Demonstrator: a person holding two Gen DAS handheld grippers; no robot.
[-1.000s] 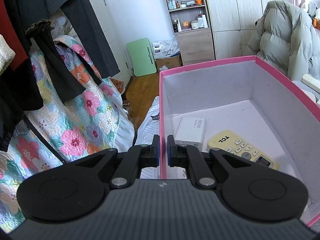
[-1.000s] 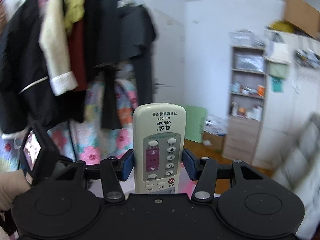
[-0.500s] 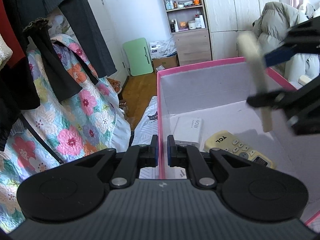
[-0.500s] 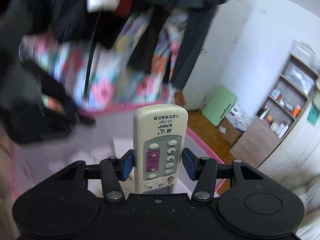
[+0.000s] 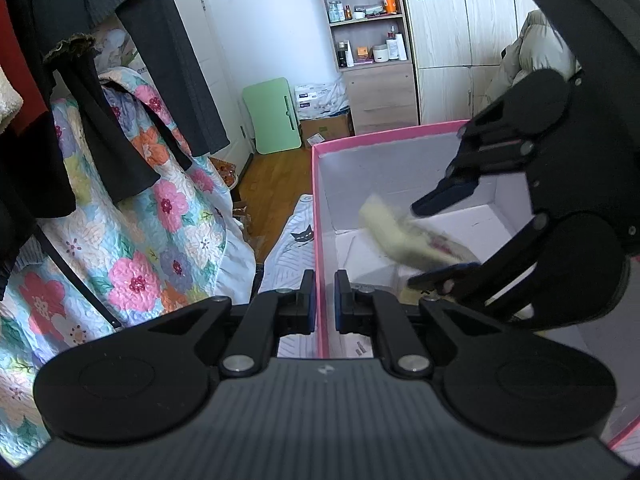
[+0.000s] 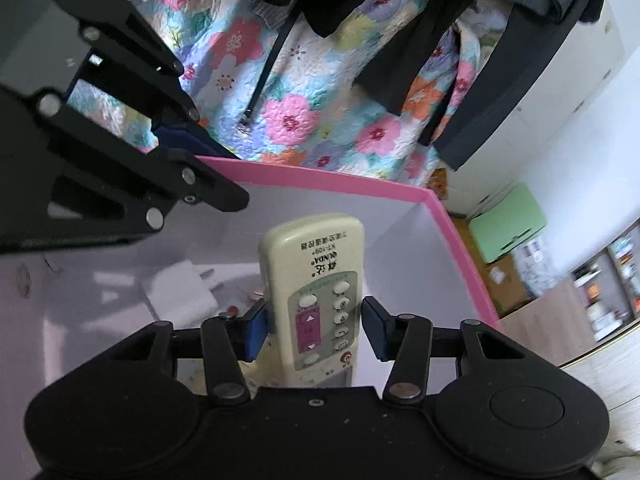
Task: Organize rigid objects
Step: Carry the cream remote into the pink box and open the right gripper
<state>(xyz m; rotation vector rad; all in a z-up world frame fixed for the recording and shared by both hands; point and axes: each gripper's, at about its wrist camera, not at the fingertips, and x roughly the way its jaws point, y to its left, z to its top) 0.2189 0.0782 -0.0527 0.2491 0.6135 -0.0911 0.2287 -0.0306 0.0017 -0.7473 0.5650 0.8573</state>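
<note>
My left gripper point(image 5: 325, 300) is shut on the near-left wall of the pink box point(image 5: 320, 216), one finger outside and one inside. My right gripper point(image 6: 316, 330) is inside the box with its jaws spread. The cream QUNDA remote point(image 6: 316, 292) lies between them, and a gap shows at the right pad. In the left wrist view the remote point(image 5: 400, 236) is blurred and tilted, between the right gripper's fingers point(image 5: 444, 196). A white charger point(image 6: 180, 286) lies on the box floor beyond it. The pink rim shows in the right wrist view point(image 6: 456, 240).
A floral quilt point(image 5: 132, 248) and dark hanging clothes point(image 5: 80, 100) are left of the box. A green folding table point(image 5: 274, 114), a cardboard box and a wooden shelf unit point(image 5: 372, 48) stand against the far wall. A grey puffer jacket point(image 5: 532, 56) lies behind the box.
My right gripper has come down into the pink box with the remote and its jaws have spread apart. The remote has tipped toward the box floor. My left gripper has kept its hold on the wall.
</note>
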